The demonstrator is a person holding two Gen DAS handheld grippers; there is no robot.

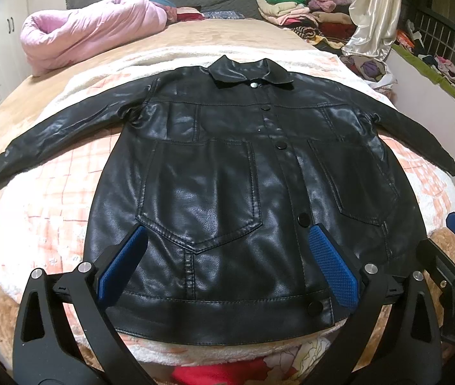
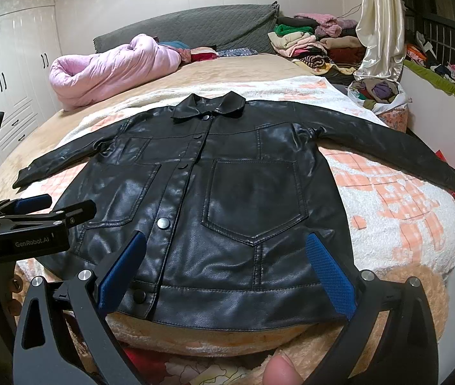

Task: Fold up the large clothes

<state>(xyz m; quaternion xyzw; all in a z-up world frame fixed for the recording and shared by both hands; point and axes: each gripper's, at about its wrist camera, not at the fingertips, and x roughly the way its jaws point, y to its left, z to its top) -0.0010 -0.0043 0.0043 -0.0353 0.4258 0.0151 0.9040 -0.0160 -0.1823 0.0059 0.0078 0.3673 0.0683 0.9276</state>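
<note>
**Jacket laid out, no fold made yet**

Your black leather jacket (image 1: 227, 166) lies face up and snapped shut on the white and peach blanket (image 1: 51, 199), collar toward the headboard, hem toward you, and both sleeves spread straight out to the sides. Nothing is folded so far: the whole job, sleeves in and body doubled, is still ahead of you, as far as I can judge.

Your left gripper (image 1: 227, 266) hovers over the hem with its blue pads wide apart and nothing between them. Your right gripper (image 2: 227, 269) does the same above the hem on the other half, also spread wide and empty.

Further out, a pink quilt (image 1: 92, 29) is bundled near the headboard, and a pile of clothes (image 1: 298, 9) crowds the far corner.
</note>
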